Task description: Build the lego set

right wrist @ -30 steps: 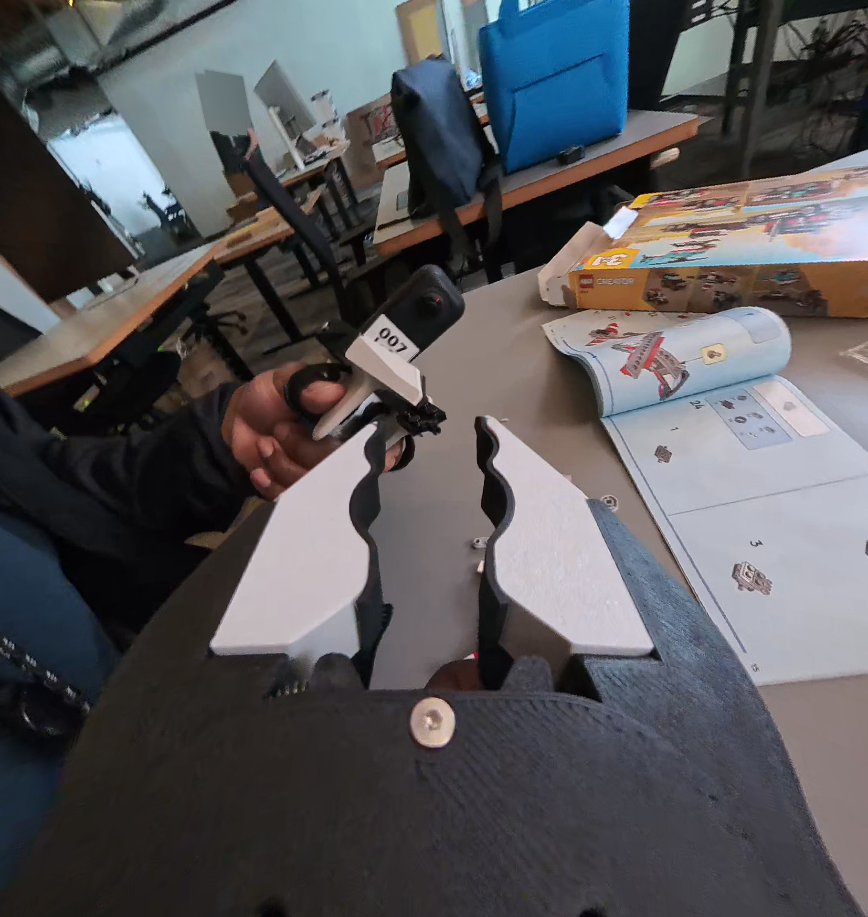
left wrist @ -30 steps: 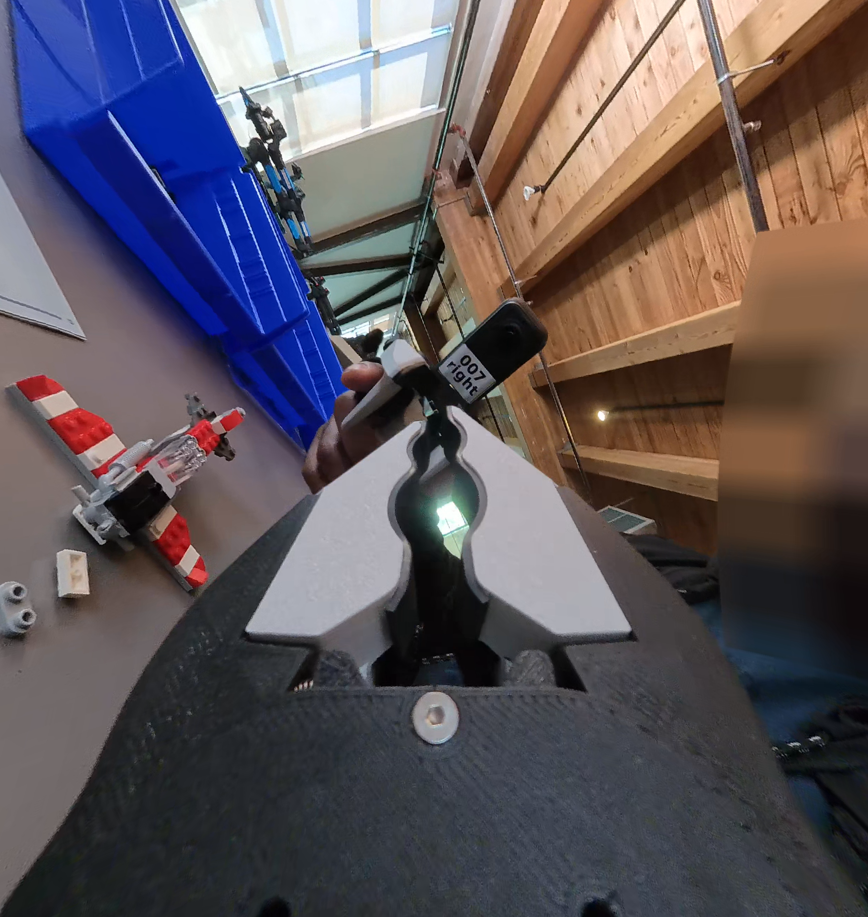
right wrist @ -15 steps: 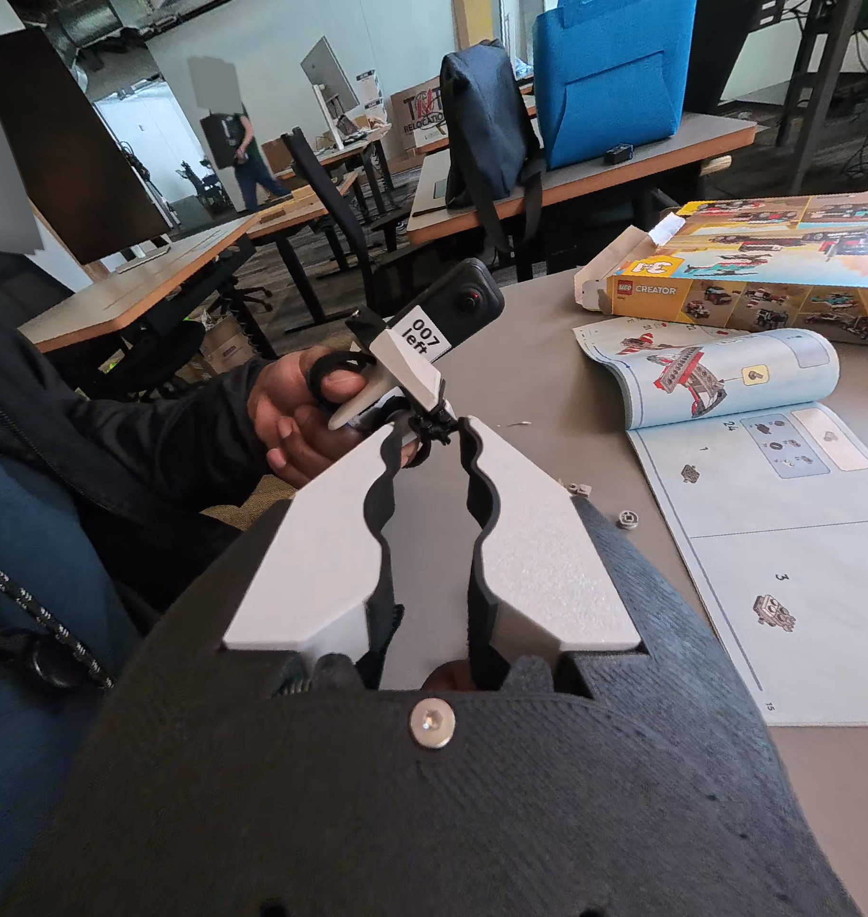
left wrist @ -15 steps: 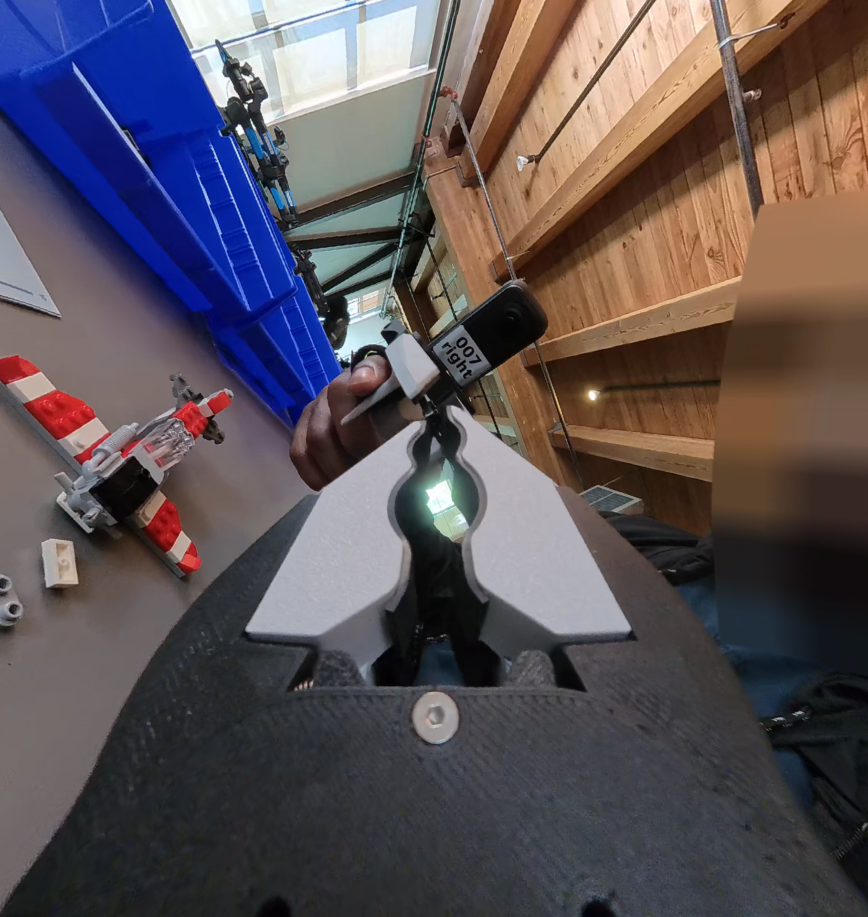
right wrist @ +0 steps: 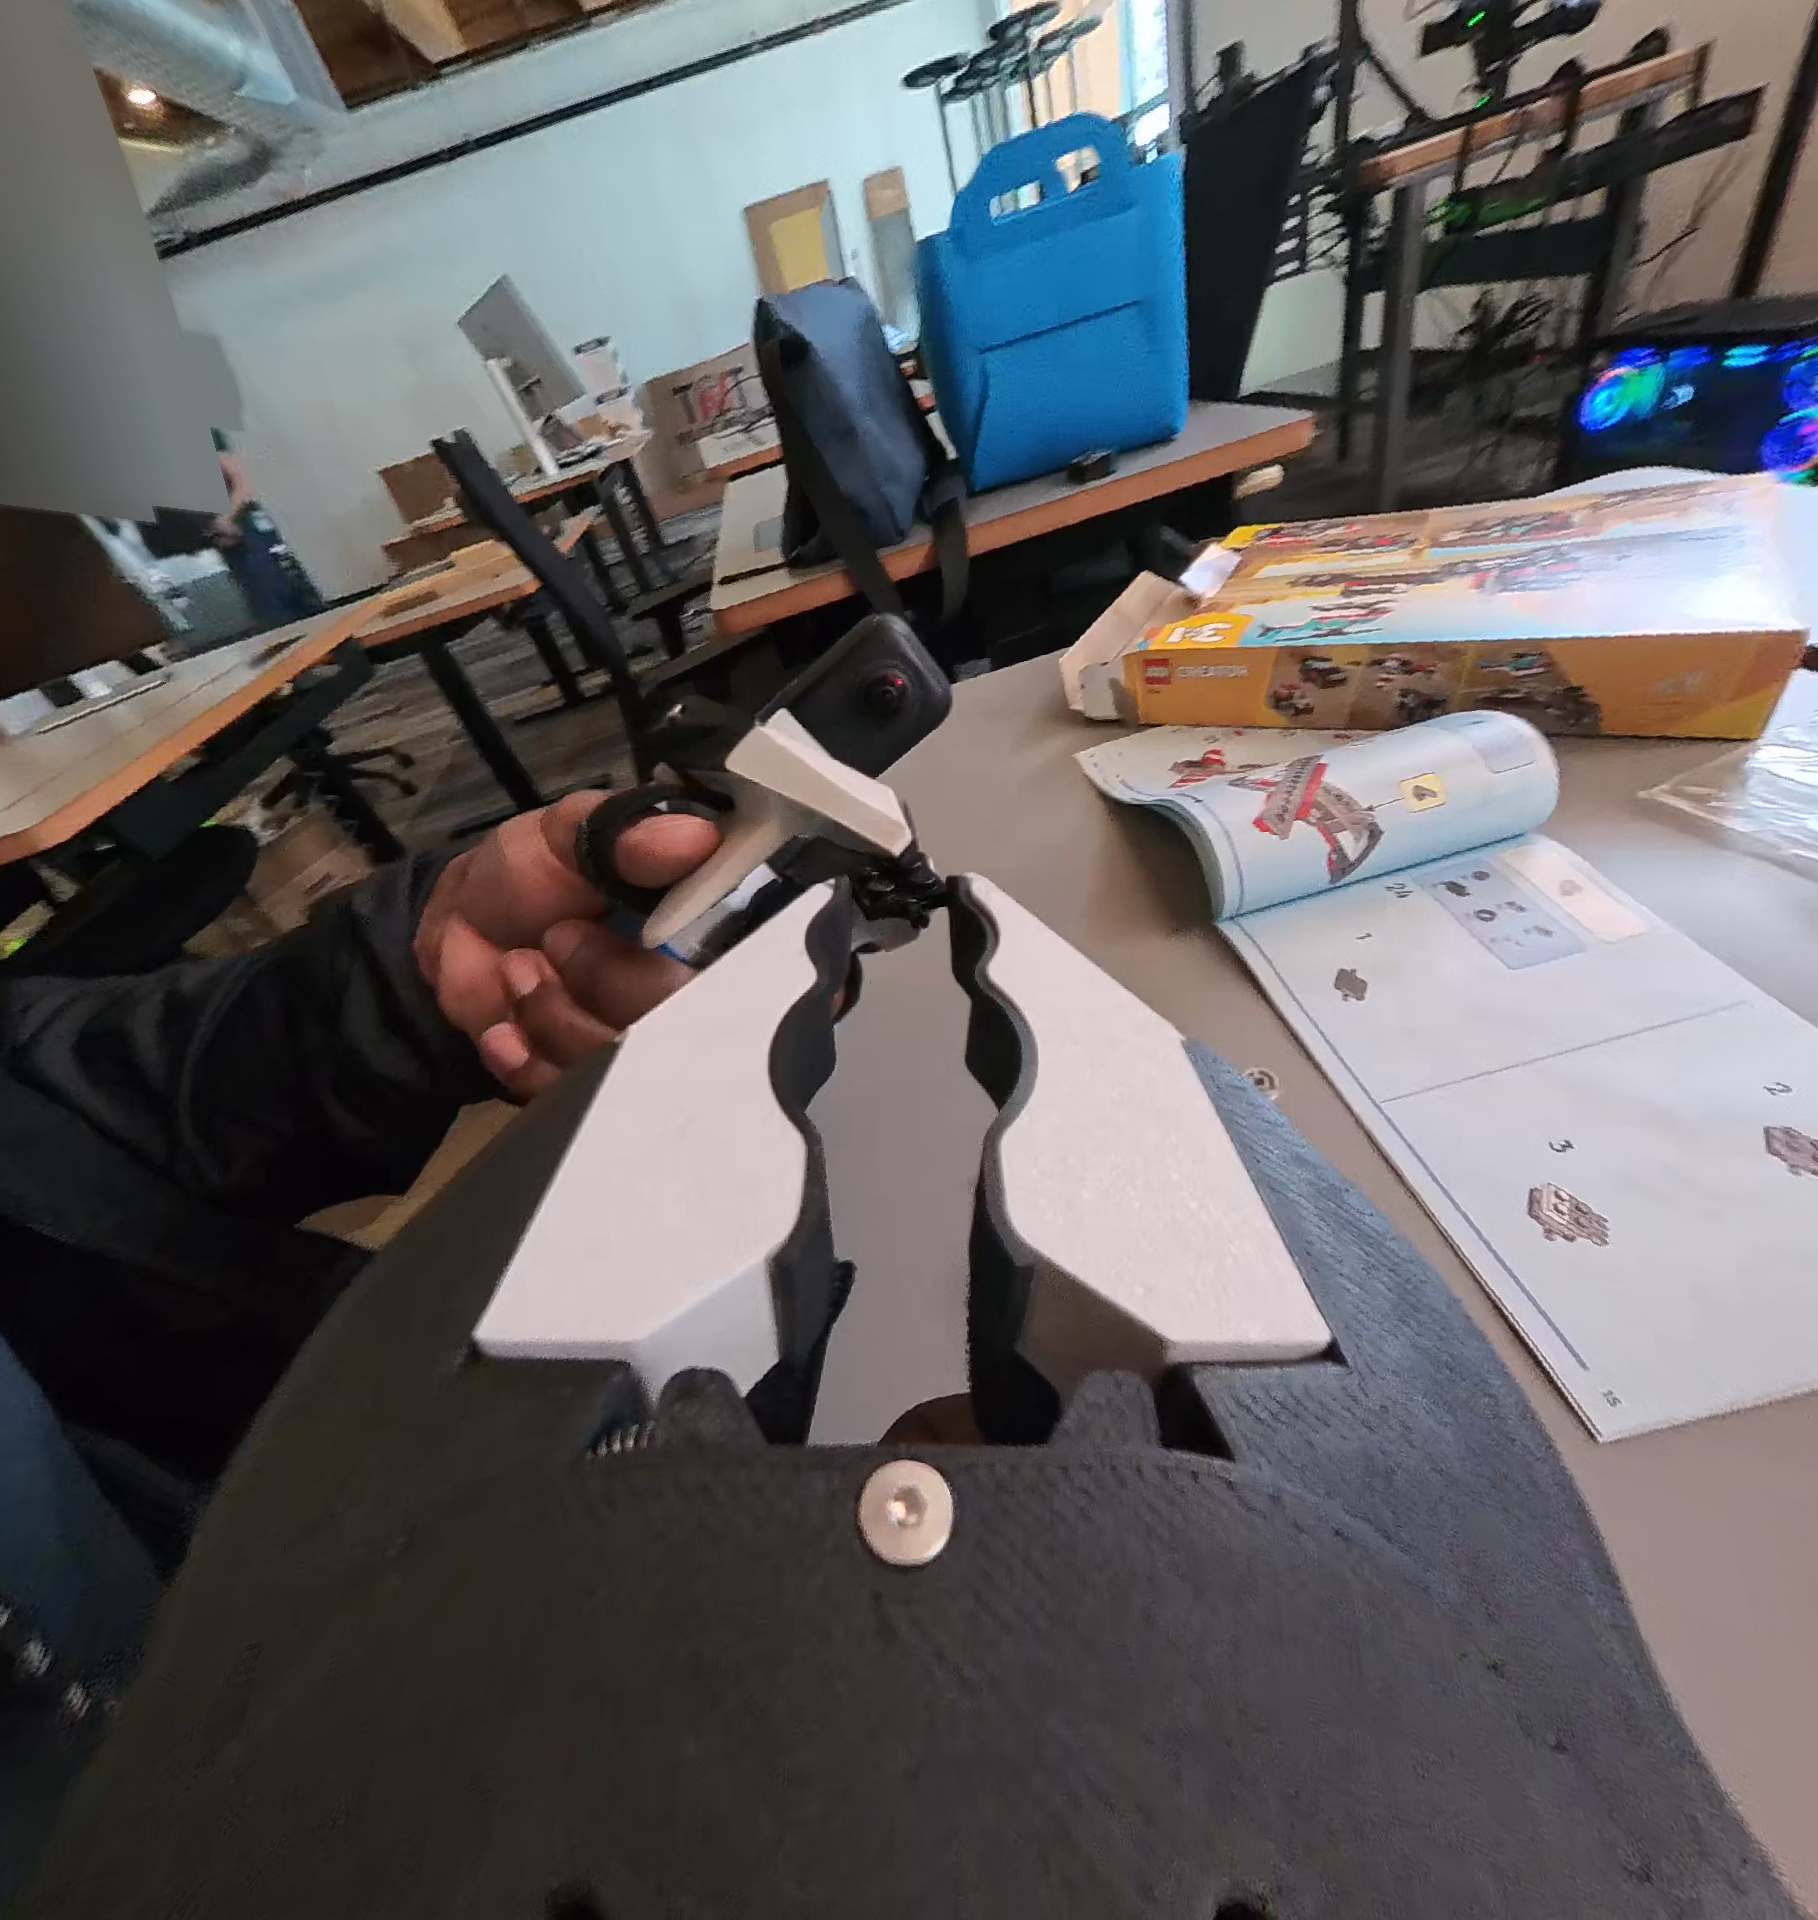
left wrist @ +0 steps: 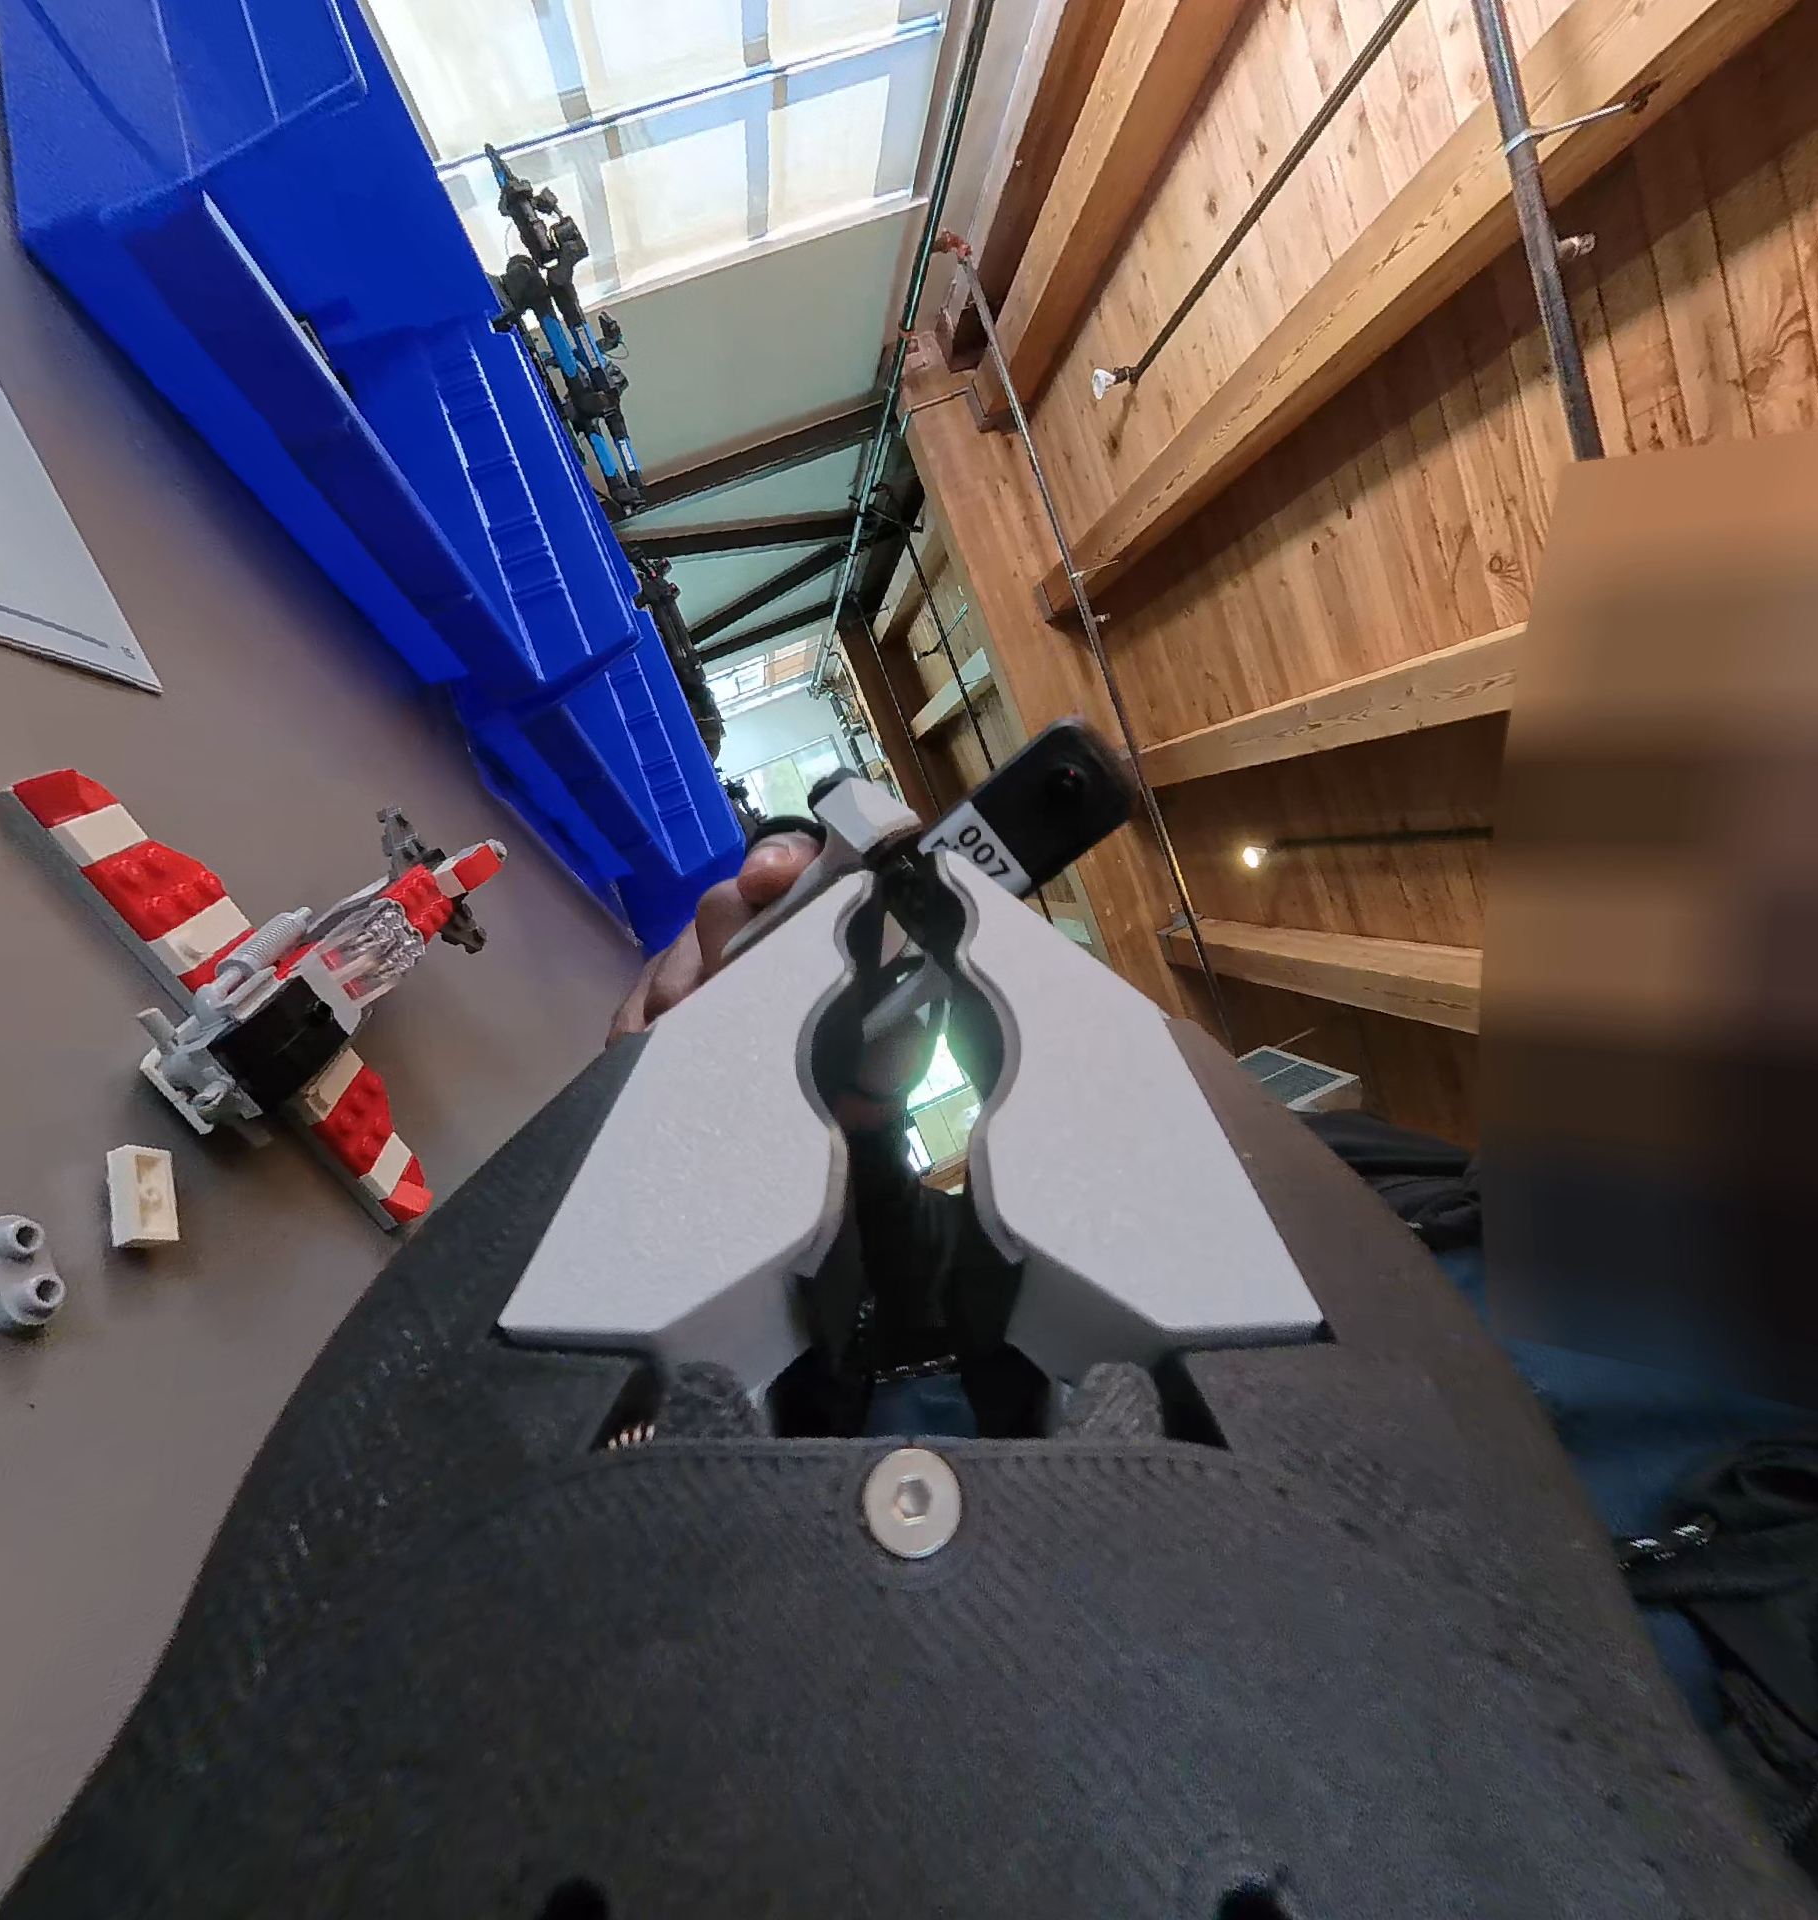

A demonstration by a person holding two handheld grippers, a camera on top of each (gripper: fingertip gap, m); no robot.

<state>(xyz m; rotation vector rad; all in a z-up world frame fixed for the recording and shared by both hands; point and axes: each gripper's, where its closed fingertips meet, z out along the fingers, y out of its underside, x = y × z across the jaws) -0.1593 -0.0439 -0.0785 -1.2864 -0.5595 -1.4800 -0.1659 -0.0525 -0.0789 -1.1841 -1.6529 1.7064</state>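
Room: open workshop office — timber wall and blue bins [left wrist: 385,436] in the left wrist view, desks, chairs and a blue bag [right wrist: 1056,312] in the right wrist view.
Surface: matte grey-brown table [left wrist: 292,748], smooth and bare between the parts.
Small black piece: a knobbly black lego piece [right wrist: 897,891] sits just above centre frame, held up in the air between the two tools, off the table.
Left gripper [left wrist: 900,894]: clenched, fingertips nearly meeting on that dark piece.
Right gripper [right wrist: 889,899]: jaws narrowed to a small gap at the tips, closing round the same piece; whether they already press it I cannot tell.
Key relation: the two tools face each other tip to tip, so the piece lies dead ahead of both — neither is nearer.
Plane: red-and-white striped model [left wrist: 261,997] at middle left of the left wrist view, long wing axis running upper left to lower right, glossy studded plastic with a clear canopy and a grey spring.
Loose parts: a cream sloped brick [left wrist: 143,1195] and a grey two-stud piece [left wrist: 11,1270], lower left, just beside the wing.
Paper: open instruction booklet [right wrist: 1507,997] and the yellow box [right wrist: 1456,655], right of frame, well apart from the tips.
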